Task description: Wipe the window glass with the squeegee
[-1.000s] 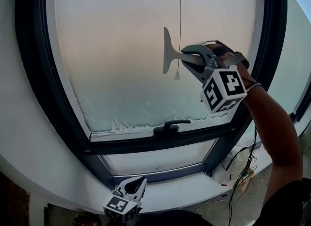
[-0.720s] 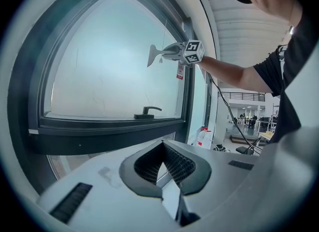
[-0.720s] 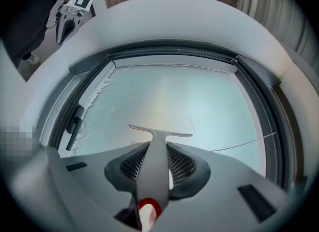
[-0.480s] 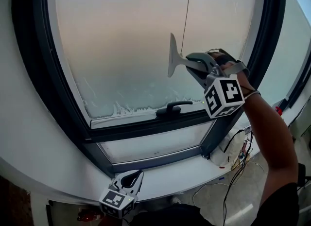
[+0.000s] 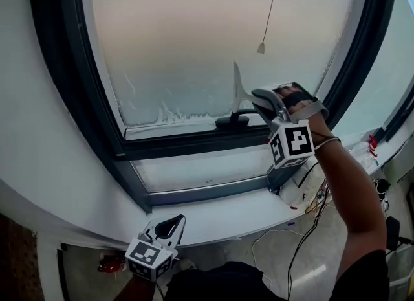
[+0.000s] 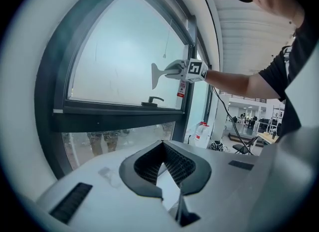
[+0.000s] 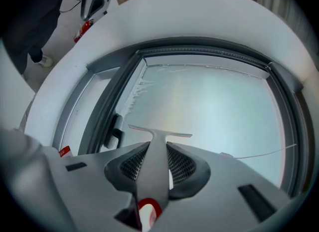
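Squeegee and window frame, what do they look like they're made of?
Squeegee: probably plastic; smooth matte grey, apparently moulded in one piece. Window frame: dark grey with an even satin finish; coated metal or plastic, can't tell which.

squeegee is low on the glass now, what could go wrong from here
1. The squeegee, held in the right gripper's jaws, sits just above the black window handle; a further downward pull might knock the blade against it and leave a streak.
2. The cord appears to hang in front of the glass, so a next pass there could snag it.
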`<state>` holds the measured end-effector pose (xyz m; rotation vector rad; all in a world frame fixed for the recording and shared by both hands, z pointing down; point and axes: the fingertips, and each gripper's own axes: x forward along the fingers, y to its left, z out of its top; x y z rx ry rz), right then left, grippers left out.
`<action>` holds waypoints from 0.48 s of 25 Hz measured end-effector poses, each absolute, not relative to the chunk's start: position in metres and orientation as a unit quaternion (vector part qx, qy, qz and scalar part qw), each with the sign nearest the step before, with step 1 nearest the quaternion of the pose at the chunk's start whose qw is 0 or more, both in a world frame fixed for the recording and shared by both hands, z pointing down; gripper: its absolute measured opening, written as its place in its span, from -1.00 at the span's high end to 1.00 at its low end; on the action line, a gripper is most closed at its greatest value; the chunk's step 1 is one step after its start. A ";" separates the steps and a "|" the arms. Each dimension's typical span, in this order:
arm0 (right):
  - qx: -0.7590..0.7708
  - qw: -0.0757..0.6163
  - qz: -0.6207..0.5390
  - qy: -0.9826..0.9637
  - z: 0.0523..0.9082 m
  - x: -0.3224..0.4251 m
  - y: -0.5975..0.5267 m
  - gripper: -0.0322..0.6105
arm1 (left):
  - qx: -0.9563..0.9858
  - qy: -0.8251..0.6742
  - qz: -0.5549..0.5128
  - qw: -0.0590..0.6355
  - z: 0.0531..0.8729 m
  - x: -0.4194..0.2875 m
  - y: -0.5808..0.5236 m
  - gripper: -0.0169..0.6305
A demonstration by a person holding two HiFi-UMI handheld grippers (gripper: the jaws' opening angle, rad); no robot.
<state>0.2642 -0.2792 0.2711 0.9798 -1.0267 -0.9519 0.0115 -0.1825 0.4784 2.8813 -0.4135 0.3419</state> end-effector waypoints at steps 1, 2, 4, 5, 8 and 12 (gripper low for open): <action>0.429 0.658 -0.420 -0.455 0.277 0.264 -0.276 0.63 | 0.977 -0.145 0.116 0.106 0.479 0.009 -0.179 0.95; 0.425 0.658 -0.422 -0.457 0.283 0.263 -0.273 0.63 | 0.976 -0.150 0.116 0.107 0.480 0.008 -0.173 0.95; 0.423 0.652 -0.425 -0.465 0.290 0.261 -0.264 0.63 | 0.974 -0.159 0.118 0.110 0.482 0.007 -0.162 0.95; 0.425 0.645 -0.426 -0.471 0.292 0.260 -0.256 0.63 | 0.973 -0.166 0.119 0.111 0.483 0.008 -0.156 0.95; 0.455 0.603 -0.415 -0.507 0.297 0.258 -0.218 0.63 | 0.970 -0.189 0.109 0.106 0.475 0.019 -0.139 0.95; 0.536 0.488 -0.300 -0.620 0.352 0.261 -0.146 0.63 | 0.968 -0.194 0.116 0.106 0.484 0.039 -0.103 0.95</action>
